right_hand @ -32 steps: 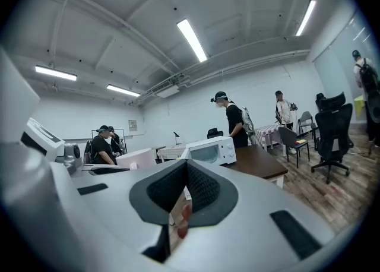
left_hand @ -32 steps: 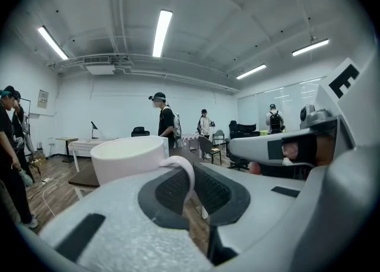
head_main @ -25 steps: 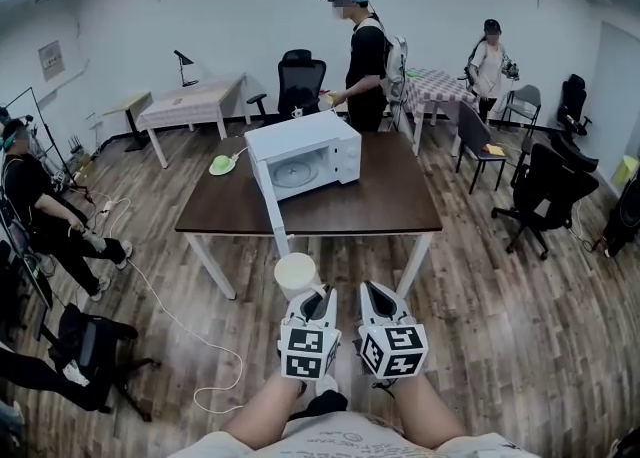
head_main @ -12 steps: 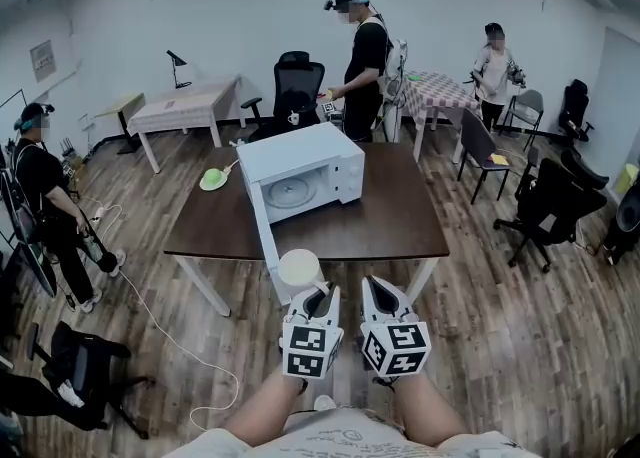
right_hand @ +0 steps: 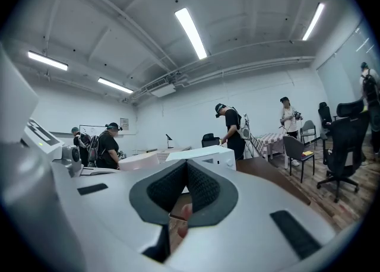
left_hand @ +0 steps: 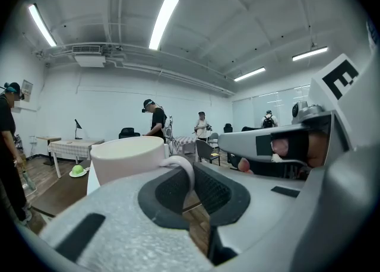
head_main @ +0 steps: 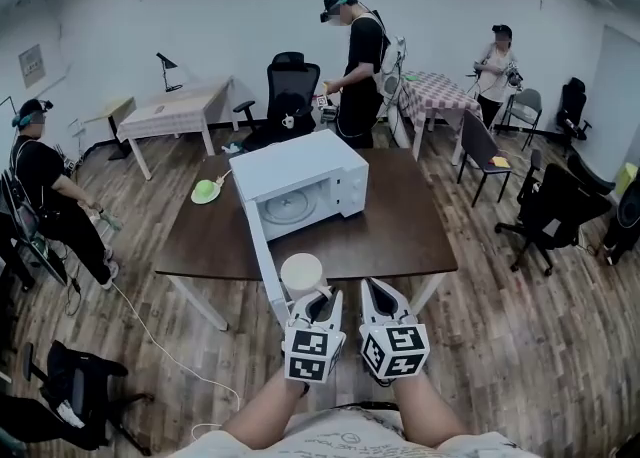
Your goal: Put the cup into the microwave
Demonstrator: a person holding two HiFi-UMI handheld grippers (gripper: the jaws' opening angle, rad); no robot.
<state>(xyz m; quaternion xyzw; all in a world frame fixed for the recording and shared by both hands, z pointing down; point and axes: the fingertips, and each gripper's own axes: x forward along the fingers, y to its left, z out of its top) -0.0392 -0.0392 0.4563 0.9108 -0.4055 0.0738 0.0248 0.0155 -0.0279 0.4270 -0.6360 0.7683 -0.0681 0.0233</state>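
While outside microwave point(head_main: 300, 168), cup point(head_main: 301, 272) in tool point(head_main: 318, 298)

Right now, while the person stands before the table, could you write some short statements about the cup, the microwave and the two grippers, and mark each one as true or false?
1. The left gripper holds the white cup by its handle. True.
2. The microwave is closed. False: its door stands wide open, swung toward the person.
3. The cup sits inside the microwave. False: it is held in the air near the door's outer end, outside the microwave.
4. The right gripper is shut with nothing between its jaws. True.
5. The microwave stands on the floor. False: it stands on the brown table.
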